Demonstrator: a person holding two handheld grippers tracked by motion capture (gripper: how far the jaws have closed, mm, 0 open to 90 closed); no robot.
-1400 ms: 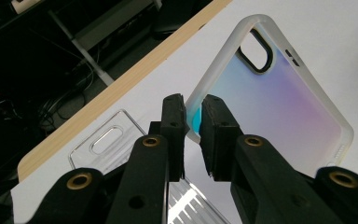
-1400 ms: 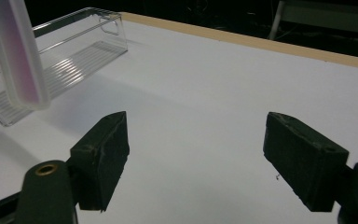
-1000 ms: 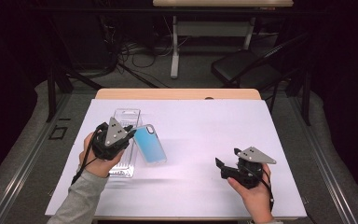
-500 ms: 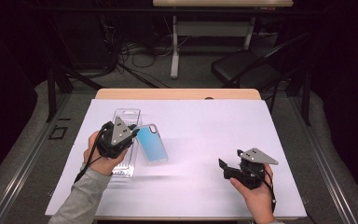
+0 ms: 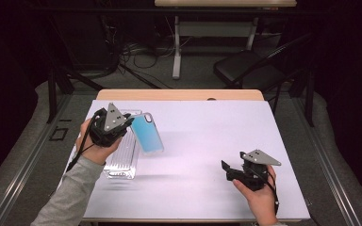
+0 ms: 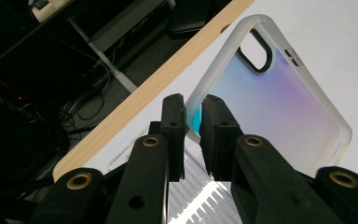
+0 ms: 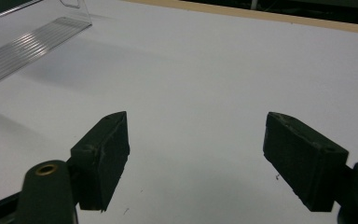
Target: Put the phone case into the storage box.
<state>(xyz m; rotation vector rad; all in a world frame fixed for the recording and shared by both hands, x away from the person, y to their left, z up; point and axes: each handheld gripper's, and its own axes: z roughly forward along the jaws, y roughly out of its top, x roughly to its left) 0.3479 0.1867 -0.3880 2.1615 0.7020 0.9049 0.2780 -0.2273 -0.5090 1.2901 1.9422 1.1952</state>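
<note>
A translucent phone case (image 5: 148,133) with a blue-tinted back and a white rim hangs above the table at the left. My left gripper (image 5: 128,123) is shut on the rim of its long edge. In the left gripper view the two black pads pinch the phone case (image 6: 279,100) rim near one corner, and the camera cutout points away from me. A clear ribbed plastic package (image 5: 122,157) lies flat on the white table below that hand. My right gripper (image 5: 227,170) rests low near the front right of the table, open, with nothing between its pads (image 7: 100,154).
The white table top (image 5: 202,136) has a wooden far edge (image 5: 179,95). Beyond the table stand a dark chair (image 5: 250,70) and a desk leg with cables on the floor. A corner of the clear package (image 7: 28,39) lies far ahead of the right gripper.
My left gripper has lifted the phone case up and toward the far side, away from the clear package. The right gripper has stayed where it was.
</note>
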